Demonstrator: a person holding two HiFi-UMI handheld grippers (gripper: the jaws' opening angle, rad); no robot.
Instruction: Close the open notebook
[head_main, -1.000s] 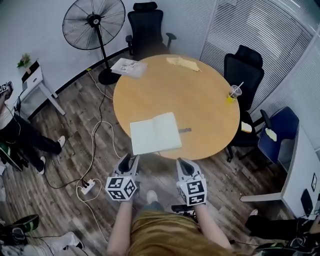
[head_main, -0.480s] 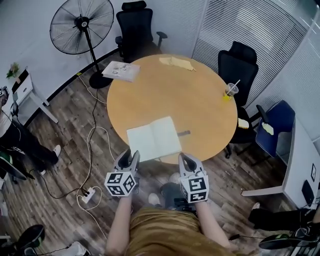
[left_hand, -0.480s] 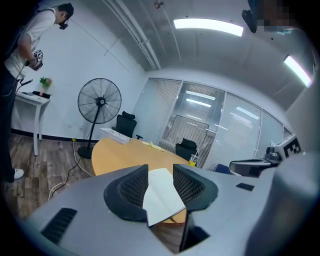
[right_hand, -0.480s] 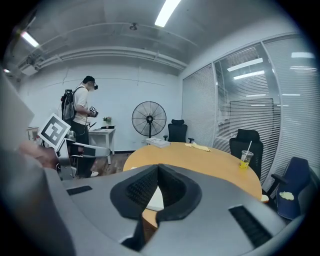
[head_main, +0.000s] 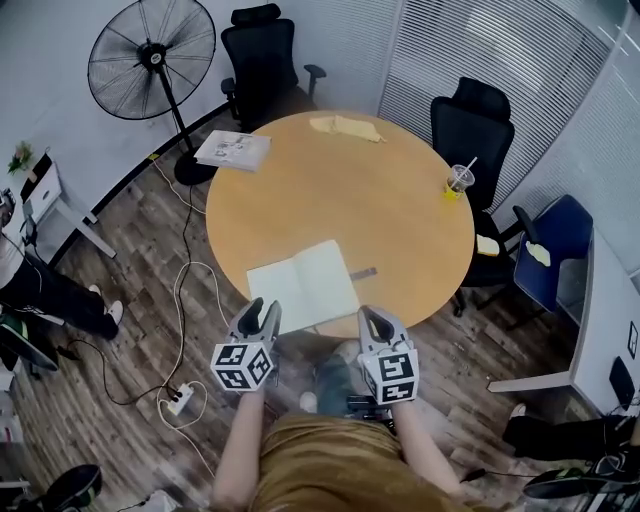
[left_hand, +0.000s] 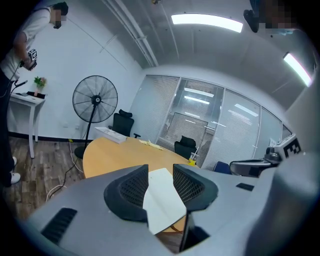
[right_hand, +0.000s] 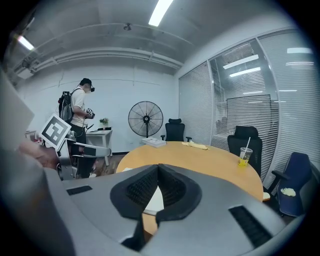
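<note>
Facing: a round table (head_main: 380, 200), its near rim just ahead of both sets of jaw tips.
notebook (head_main: 303, 285): open flat with its pages up, at that near rim. It lies ahead of and between the two tools, with its spine running away from them and slanting a little right. The near-left corner seems to jut past the rim.
left gripper (head_main: 264, 308): jaws apart with nothing between them. It is held off the table, just short of the left page's near corner, and is not touching it.
right gripper (head_main: 372, 316): jaws together at the tips and empty. It sits just short of the right page's near edge, apart from it.
cup (head_main: 458, 180): far beyond the right tool, at the far-right rim, well out of the way.
step: the reach-in. No page has been lifted and nothing is held yet.
next: probably slip one tool under an outer page edge or cover. The open left tool looks the readier, with the overhanging corner giving a way in. The cover would then swing over the spine onto the other half, while the right tool steadies the far half so the book does not slide off the rim.
</note>
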